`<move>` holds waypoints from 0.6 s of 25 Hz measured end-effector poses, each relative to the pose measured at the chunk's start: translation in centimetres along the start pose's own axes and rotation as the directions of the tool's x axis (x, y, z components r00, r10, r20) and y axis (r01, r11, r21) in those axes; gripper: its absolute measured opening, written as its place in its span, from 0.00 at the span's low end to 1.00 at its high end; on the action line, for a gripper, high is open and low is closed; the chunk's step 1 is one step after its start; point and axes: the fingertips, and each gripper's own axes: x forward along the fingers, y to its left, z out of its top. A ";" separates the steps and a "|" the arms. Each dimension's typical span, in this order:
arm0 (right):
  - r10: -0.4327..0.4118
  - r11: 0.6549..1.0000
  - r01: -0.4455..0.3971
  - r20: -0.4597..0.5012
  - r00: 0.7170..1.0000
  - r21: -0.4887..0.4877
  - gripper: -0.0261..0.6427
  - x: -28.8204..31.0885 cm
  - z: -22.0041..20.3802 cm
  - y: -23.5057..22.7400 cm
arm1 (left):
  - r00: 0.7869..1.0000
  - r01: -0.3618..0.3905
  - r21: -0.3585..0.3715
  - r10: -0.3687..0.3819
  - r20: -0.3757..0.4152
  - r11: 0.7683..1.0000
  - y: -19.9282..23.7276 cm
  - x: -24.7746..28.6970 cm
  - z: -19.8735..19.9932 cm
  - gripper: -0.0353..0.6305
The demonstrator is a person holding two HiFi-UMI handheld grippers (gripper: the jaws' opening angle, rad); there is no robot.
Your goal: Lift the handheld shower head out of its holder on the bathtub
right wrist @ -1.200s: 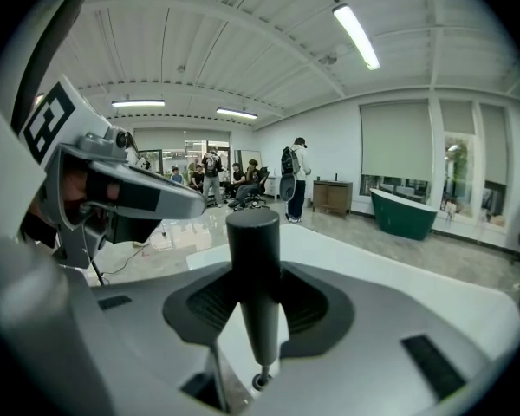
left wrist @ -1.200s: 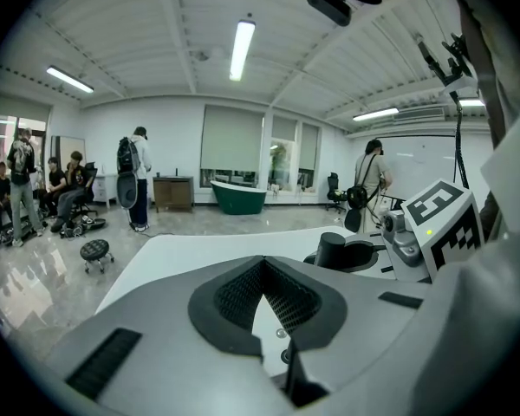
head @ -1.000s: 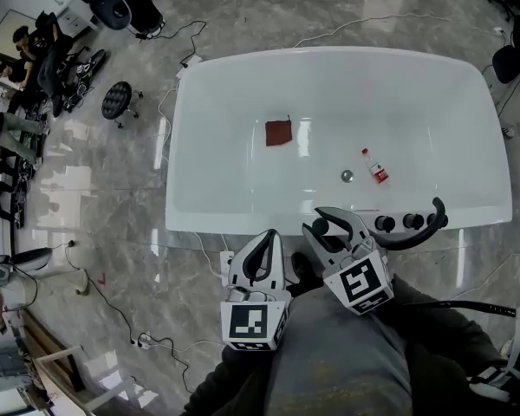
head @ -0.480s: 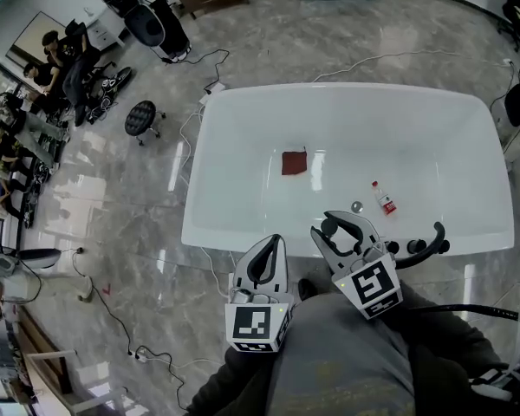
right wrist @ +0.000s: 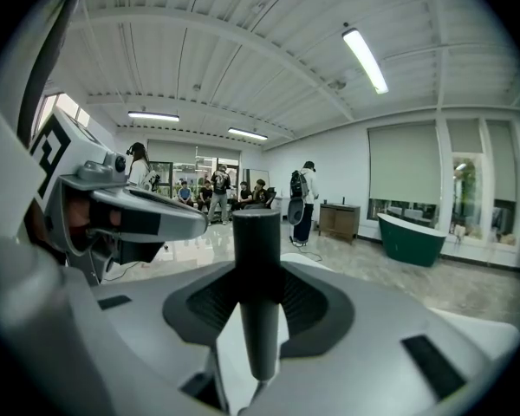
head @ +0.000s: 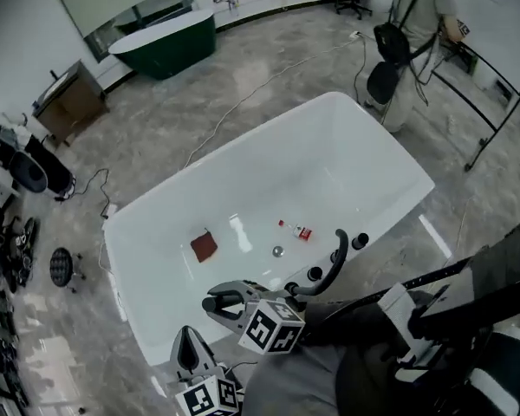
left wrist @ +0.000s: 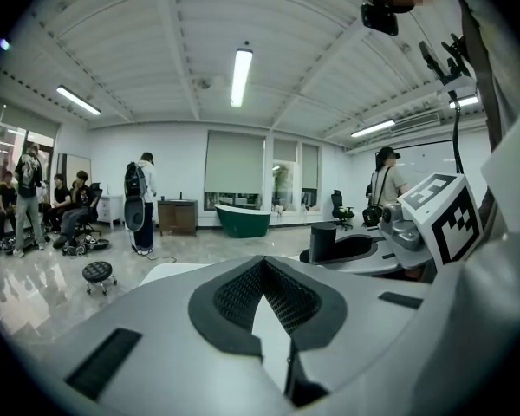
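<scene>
In the right gripper view a black cylindrical shower head (right wrist: 256, 250) stands upright between the jaws of my right gripper (right wrist: 258, 319), which are shut on it though set wide. From above, my right gripper (head: 215, 304) hangs by the near rim of the white bathtub (head: 230, 165), left of the black knobs (head: 315, 273). A black curved arm (head: 334, 254) arcs up between gripper and knobs; I cannot tell if it joins the cylinder. My left gripper (head: 189, 341) sits lower left, shut and empty (left wrist: 264, 293). The left gripper view shows the shower head (left wrist: 329, 241) to its right.
A red cloth (head: 204, 246), a small red-labelled bottle (head: 296, 230) and the drain (head: 277, 251) lie in the tub. A person with a backpack (head: 416, 24) stands beyond its far end. A green tub (head: 165, 42), a stool (head: 61, 267) and floor cables surround it.
The head view has swung, so the tub now lies diagonally. Both grippers have moved left, away from the knobs, and the black cylinder has stayed between the right jaws.
</scene>
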 end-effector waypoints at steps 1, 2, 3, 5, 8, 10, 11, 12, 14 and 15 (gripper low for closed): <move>0.005 1.000 -0.005 -0.006 1.000 0.000 0.25 -1.0 0.3 -0.3 | 1.000 0.016 -0.004 -0.016 -0.006 1.000 -1.1 0.0 0.4 0.06; 0.011 1.000 -0.011 -0.011 1.000 0.000 0.25 -1.9 0.5 -0.3 | 1.000 0.026 -0.007 -0.026 -0.010 1.000 -2.0 0.0 0.8 0.06; 0.016 1.000 -0.016 -0.014 1.000 -0.001 0.25 -2.6 0.5 -0.2 | 0.999 0.033 -0.009 -0.033 -0.013 0.999 -2.6 -0.1 1.1 0.06; 0.018 1.000 -0.018 -0.017 1.000 -0.005 0.25 -3.5 0.5 0.0 | 0.999 0.043 -0.010 -0.043 -0.015 0.999 -3.3 -0.1 1.5 0.06; 0.001 1.000 -0.001 -0.016 1.000 -0.006 0.25 -4.0 0.8 -0.1 | 0.999 0.051 -0.009 -0.051 -0.014 0.999 -3.7 -0.1 1.9 0.06; -0.008 1.000 0.008 -0.018 1.000 -0.005 0.25 -4.1 1.1 -0.3 | 0.998 0.055 -0.008 -0.055 -0.013 0.998 -3.9 -0.2 2.2 0.06; -0.009 1.000 0.009 -0.019 1.000 -0.004 0.25 -4.2 1.3 -0.3 | 0.998 0.057 -0.008 -0.057 -0.012 0.998 -4.0 -0.4 2.3 0.06; -0.009 1.000 0.009 -0.020 1.000 -0.004 0.25 -4.5 1.5 -0.3 | 0.998 0.059 -0.008 -0.059 -0.011 0.998 -4.3 -0.7 2.5 0.06; -0.007 1.000 0.007 -0.020 1.000 -0.006 0.25 -6.0 2.0 0.2 | 0.998 0.061 -0.011 -0.061 -0.010 0.998 -5.3 -2.1 2.9 0.06; -0.004 1.000 0.004 -0.020 1.000 -0.006 0.25 -7.1 2.3 0.8 | 0.998 0.061 -0.014 -0.061 -0.010 0.998 -6.0 -3.1 3.2 0.06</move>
